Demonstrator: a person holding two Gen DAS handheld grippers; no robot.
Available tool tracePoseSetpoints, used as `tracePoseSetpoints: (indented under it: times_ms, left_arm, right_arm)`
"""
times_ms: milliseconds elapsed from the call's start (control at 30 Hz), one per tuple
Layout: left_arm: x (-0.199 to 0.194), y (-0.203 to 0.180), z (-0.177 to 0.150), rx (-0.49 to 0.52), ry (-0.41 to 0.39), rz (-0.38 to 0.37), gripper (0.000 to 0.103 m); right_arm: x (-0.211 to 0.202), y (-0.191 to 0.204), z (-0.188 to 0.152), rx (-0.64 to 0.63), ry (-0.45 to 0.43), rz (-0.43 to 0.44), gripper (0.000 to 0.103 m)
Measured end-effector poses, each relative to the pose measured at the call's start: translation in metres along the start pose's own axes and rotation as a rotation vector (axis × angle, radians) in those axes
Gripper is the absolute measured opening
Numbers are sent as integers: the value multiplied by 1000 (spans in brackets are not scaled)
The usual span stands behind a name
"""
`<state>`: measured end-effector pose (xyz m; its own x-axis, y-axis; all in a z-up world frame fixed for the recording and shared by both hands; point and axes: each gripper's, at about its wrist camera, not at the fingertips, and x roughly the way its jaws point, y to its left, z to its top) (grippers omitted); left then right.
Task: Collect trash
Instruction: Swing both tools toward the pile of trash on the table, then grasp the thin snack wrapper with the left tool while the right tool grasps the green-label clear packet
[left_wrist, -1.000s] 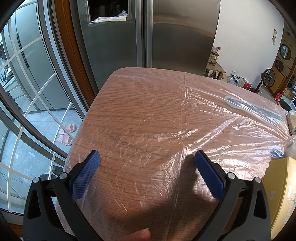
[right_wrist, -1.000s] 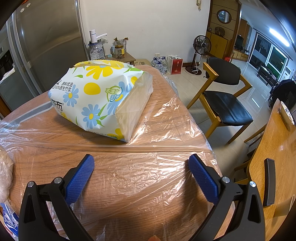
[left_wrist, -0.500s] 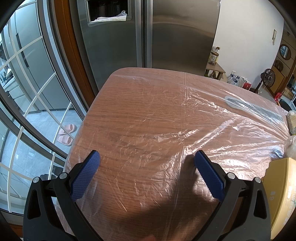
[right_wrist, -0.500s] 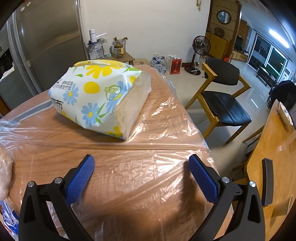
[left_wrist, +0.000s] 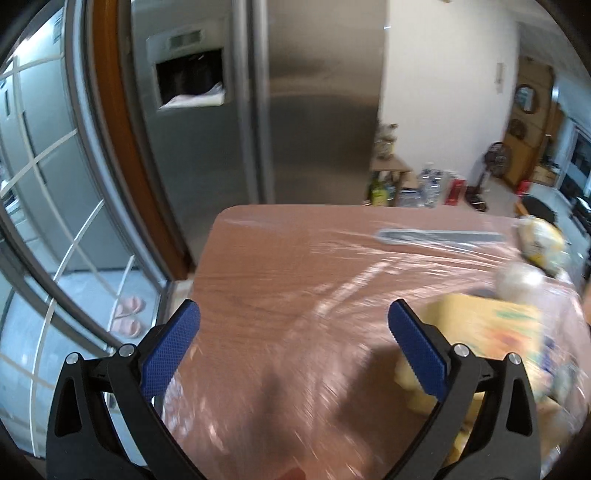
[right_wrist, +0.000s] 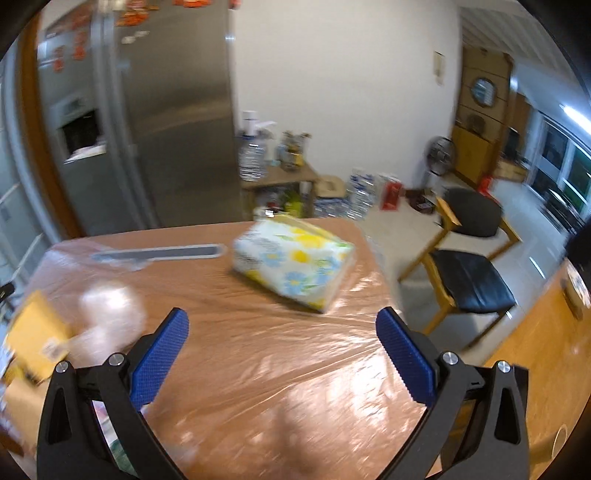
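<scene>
I hold both tools spread wide over the wooden table (right_wrist: 280, 354) with its clear plastic sheet cover: my left gripper (left_wrist: 293, 325) has nothing between its blue pads, and my right gripper (right_wrist: 282, 334) is just as empty.

The trash I judge I am after lies at the near side of the table, between the two tools. There is a crumpled translucent plastic bag (right_wrist: 110, 314), pale and puffy, sitting just beside a flat yellow cardboard box (right_wrist: 35, 332). From the left wrist view the same bag (left_wrist: 519, 278) shows beyond the box (left_wrist: 491, 332), at the right of the picture. Both views are blurred, so I cannot tell if the two touch.

The bag should be very light, soft and somewhat slippery; I would pinch a bunched fold near its top, since a wide bite would only squash it. The box looks stiff and light, best taken by a free edge.

Further back, a flower-printed pack of tissues (right_wrist: 291, 262) lies well apart from the trash, and a long grey flat strip (right_wrist: 159, 253) rests under or on the sheet, I cannot tell which. The loose plastic sheet is the nuisance: pads closing low could snag it along with the bag. A black-seated wooden chair (right_wrist: 469, 273) stands clear of the table.
</scene>
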<state>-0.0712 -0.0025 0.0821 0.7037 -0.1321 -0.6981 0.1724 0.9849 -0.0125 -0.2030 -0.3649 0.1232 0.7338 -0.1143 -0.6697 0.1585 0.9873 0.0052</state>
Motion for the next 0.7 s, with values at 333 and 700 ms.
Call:
tracePoseSetpoints:
  times_ms: [333,700]
  left_arm:
    - [-62,-45,-64,112,57,-206,101]
    - [-61,-89,-103,304,98,-219,101]
  right_arm:
    - [-17,65,-63,-167,148,220,98]
    - [-2,104,-89,-395,218,273,89]
